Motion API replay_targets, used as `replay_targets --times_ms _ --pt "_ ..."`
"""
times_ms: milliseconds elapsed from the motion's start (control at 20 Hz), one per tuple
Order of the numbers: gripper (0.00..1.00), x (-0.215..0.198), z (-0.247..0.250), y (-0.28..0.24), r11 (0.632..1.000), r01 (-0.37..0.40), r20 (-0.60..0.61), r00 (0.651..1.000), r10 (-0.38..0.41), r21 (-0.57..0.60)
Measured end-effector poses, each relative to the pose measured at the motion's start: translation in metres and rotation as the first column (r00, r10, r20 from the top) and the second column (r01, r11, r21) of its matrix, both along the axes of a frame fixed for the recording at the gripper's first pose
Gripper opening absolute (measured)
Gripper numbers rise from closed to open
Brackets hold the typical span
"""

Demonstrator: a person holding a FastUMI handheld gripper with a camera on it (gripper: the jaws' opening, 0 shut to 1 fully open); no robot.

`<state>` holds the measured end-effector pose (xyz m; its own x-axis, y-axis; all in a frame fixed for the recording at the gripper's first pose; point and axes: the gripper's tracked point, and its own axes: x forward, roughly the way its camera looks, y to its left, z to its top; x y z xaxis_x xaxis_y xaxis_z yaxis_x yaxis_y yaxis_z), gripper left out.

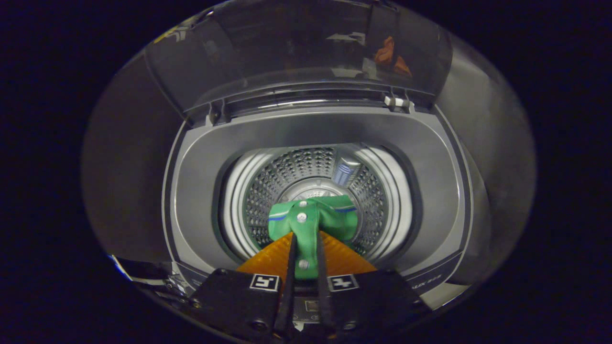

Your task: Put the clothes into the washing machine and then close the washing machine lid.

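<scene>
The hand-held gripper [306, 248] hung over the open top of the washing machine [201, 191], its two fingers pressed close on a green garment [313, 222] with white snaps and a thin blue stripe. The cloth ran up between the fingers and fanned out just beyond their tips, low in the middle of the frame, directly above the perforated steel drum [287, 177].

By the look of it the loading step was under way: the garment was carried over the mouth but not yet let go. The next move would call for the fingers to part so the cloth could fall into the drum, perhaps after lowering a little so no sleeve caught on the rim. Whether any part of the garment already touched the drum wall was hard to judge through the fisheye curve.

The grey top deck [330, 129] ringed the mouth on all sides, with open room left and right of the garment. The tinted lid [296, 52] stood raised across the upper part of the frame, hinged at the back edge. Closing it would likely mean withdrawing upward first, then reaching over the deck to the lid's free edge at the top.
</scene>
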<state>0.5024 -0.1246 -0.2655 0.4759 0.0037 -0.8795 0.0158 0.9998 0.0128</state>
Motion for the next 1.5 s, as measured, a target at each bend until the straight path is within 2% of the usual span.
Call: replay_targets --times_ms 150,500,750,1000,1400,1500 --pt "0.57 0.002 0.008 -0.009 0.999 -0.008 0.055 0.998 0.010 -0.043" --pt "0.57 0.002 0.034 -0.010 0.997 -0.035 0.158 0.986 0.046 -0.070" --pt "0.57 0.012 0.083 -0.008 0.993 -0.066 0.294 0.951 0.091 -0.096" --pt "0.57 0.027 0.151 -0.003 0.989 -0.088 0.440 0.889 0.130 -0.115" --pt "0.57 0.056 0.262 0.010 0.990 -0.096 0.621 0.771 0.142 -0.107" --pt "0.75 0.065 0.279 0.012 0.990 -0.092 0.643 0.753 0.138 -0.104"
